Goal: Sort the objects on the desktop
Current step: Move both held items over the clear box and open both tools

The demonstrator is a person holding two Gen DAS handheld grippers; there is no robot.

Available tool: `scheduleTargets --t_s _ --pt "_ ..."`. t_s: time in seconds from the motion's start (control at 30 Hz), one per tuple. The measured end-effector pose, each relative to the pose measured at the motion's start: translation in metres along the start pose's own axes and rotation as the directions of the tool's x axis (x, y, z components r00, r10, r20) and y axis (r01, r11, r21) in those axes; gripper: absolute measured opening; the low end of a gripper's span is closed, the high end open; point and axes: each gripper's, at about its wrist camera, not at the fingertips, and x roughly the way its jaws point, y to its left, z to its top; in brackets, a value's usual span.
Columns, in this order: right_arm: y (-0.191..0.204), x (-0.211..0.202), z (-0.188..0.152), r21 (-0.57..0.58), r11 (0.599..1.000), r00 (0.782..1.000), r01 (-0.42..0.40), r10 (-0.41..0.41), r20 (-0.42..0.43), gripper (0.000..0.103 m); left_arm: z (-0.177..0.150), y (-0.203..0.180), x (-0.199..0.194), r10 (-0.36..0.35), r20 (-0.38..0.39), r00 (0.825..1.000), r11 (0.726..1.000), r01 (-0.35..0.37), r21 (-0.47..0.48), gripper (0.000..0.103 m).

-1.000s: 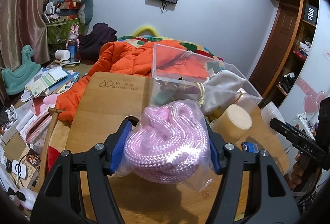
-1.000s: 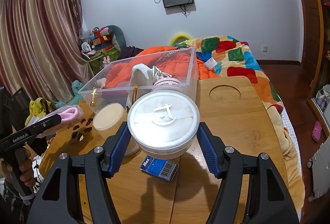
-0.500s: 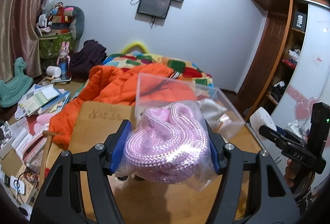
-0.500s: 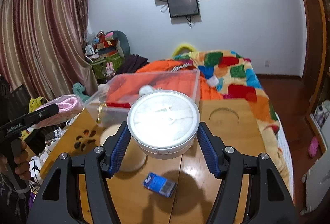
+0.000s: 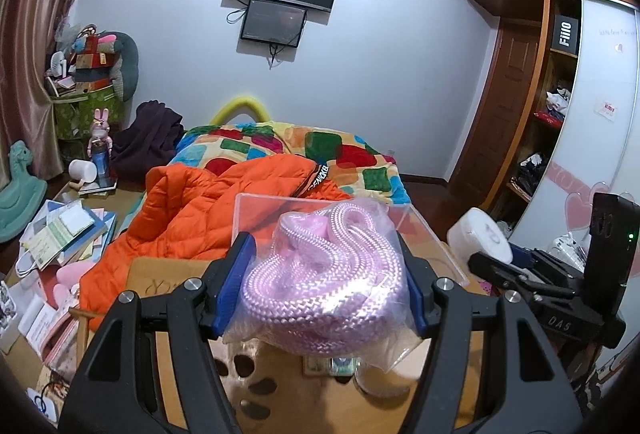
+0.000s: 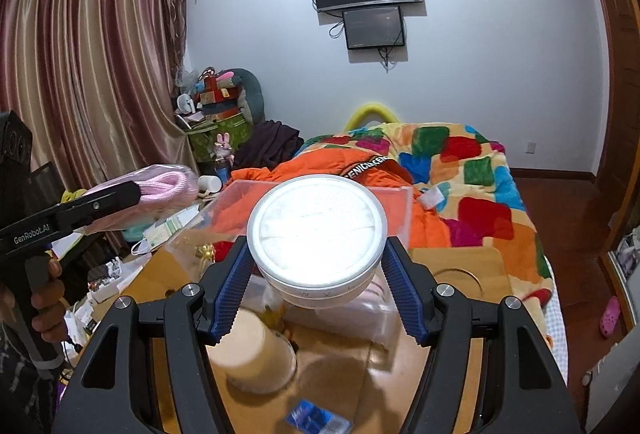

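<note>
Rope bag [image 5: 324, 274] pinched in left tool [image 5: 324, 286], hiding bin [image 5: 432, 234], right tool [image 6: 316, 274] clamping jar [image 6: 316, 234].

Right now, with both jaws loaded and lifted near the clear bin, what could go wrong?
1. The left gripper holds the bagged pink rope through loose, slippery plastic; the bag may slide out.
2. The right gripper pinches the round white tin only at its curved sides, so a tilt might let it slip.
3. Both loads are heading for the clear bin, already partly filled; the grippers could collide or catch its rim.
</note>
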Motion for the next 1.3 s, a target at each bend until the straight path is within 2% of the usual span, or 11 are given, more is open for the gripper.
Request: scheduleTargets --t_s 0.27,0.57,0.63,0.77,0.9,1.07,1.17,1.2,1.3 --pt "-0.002 0.044 0.010 -0.002 1.000 0.999 -0.017 0.017 -0.043 0.062 0.002 0.010 0.040 0.002 -0.054 0.999 1.000 -0.003 -0.007 0.065" --pt "-0.008 0.082 0.002 0.007 1.000 0.994 -0.021 0.021 -0.109 0.061 -0.009 0.015 0.078 0.004 -0.141 0.990 1.000 -0.007 -0.018 0.064" --pt "-0.008 0.087 0.001 0.001 1.000 0.993 -0.022 0.022 -0.117 0.061 -0.011 0.013 0.084 0.001 -0.155 0.988 1.000 -0.002 -0.009 0.045" --pt "-0.005 0.093 0.000 -0.025 1.000 0.992 -0.015 0.012 -0.123 0.061 -0.012 0.008 0.093 0.005 -0.174 0.985 1.000 -0.003 0.009 0.045" --pt "-0.006 0.095 -0.002 -0.036 0.999 0.991 -0.013 0.008 -0.130 0.062 -0.013 0.006 0.095 0.017 -0.176 0.984 1.000 -0.013 0.019 0.045" --pt "-0.007 0.096 -0.007 -0.051 0.999 0.987 0.008 -0.016 -0.159 0.064 -0.008 0.016 0.086 -0.032 -0.178 0.983 0.999 0.026 -0.041 0.045" --pt "-0.011 0.086 -0.006 -0.045 0.999 0.990 0.018 -0.024 -0.139 0.064 -0.002 0.023 0.074 -0.052 -0.155 0.987 0.997 0.042 -0.070 0.050" --pt "-0.012 0.083 -0.004 -0.041 0.999 0.991 0.021 -0.026 -0.131 0.065 0.000 0.024 0.070 -0.051 -0.145 0.988 0.997 0.041 -0.073 0.054" --pt "-0.014 0.067 0.001 -0.034 0.999 0.995 0.033 -0.037 -0.098 0.065 0.004 0.027 0.056 -0.036 -0.115 0.993 0.998 0.029 -0.063 0.055"
